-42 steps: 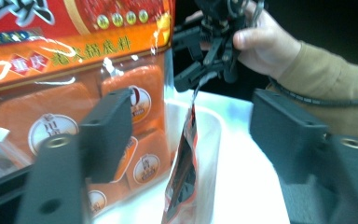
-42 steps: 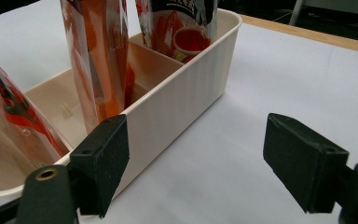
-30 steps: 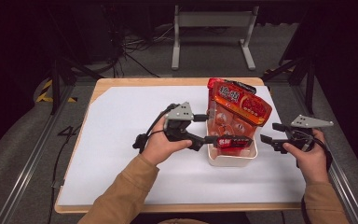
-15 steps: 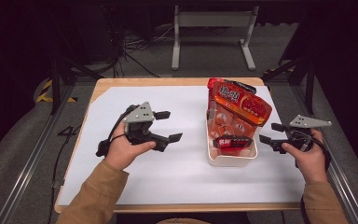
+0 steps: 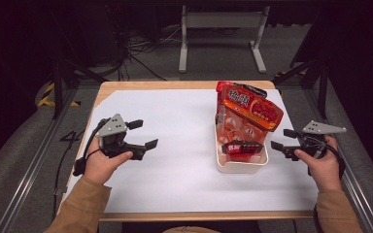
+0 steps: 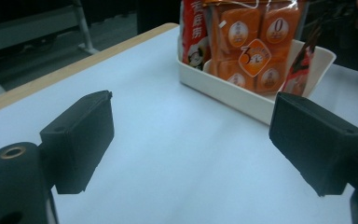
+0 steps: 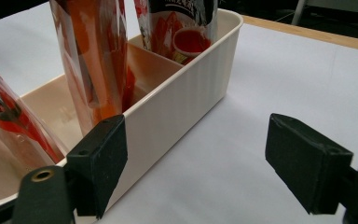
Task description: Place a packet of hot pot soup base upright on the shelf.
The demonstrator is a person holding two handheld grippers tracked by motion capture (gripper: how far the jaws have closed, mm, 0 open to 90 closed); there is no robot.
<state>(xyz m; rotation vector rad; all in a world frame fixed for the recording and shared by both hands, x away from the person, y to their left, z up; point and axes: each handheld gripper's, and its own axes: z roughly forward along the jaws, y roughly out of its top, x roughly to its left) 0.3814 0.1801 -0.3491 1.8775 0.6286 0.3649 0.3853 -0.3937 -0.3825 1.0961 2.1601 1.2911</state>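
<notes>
the snack bags stand packed in the bin right of centre on the table, so loading looks done, the left gripper and right gripper both released, empty.

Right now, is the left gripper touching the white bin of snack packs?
Apart. In the high view, bare table separates the left gripper from the white bin.

Snack packets stand in the bin (right of centre) on the table.
</notes>
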